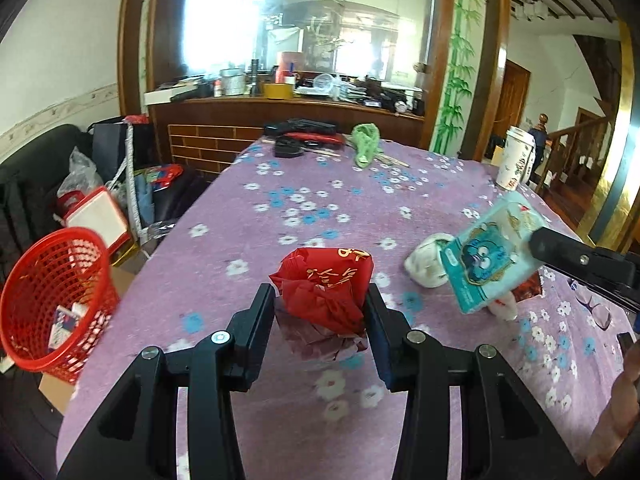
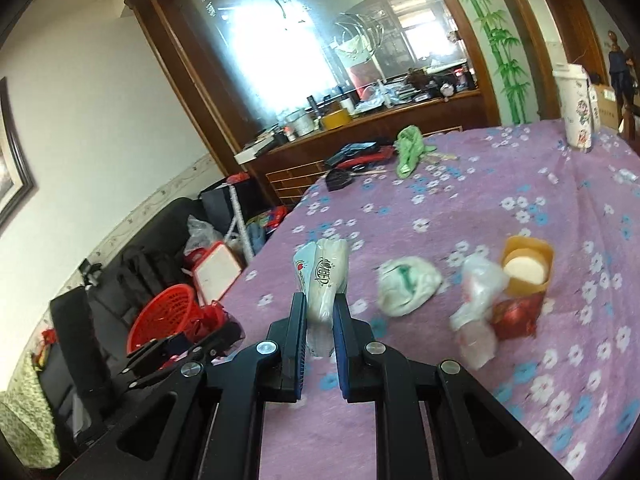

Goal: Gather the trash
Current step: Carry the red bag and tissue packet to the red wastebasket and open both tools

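My left gripper (image 1: 320, 300) is shut on a crumpled red wrapper (image 1: 326, 284) with gold characters, held over the purple flowered tablecloth (image 1: 304, 208). My right gripper (image 2: 320, 304) is shut on a teal tissue packet (image 2: 322, 276), lifted above the table; in the left wrist view the packet (image 1: 488, 256) shows a blue cartoon face at the right. A red mesh trash basket (image 1: 48, 300) with some rubbish inside stands on the floor left of the table, also in the right wrist view (image 2: 164, 316). A crumpled white bag (image 2: 406, 284), a clear plastic wrapper (image 2: 476, 300) and a small orange box (image 2: 526, 268) lie on the table.
A tall paper cup (image 1: 516, 160) stands at the far right table edge. A green cloth (image 1: 366, 144) and black items (image 1: 304, 136) lie at the far end. A black sofa (image 2: 132, 272) with bags stands left, beside the basket. Glasses (image 1: 596, 308) lie at the right.
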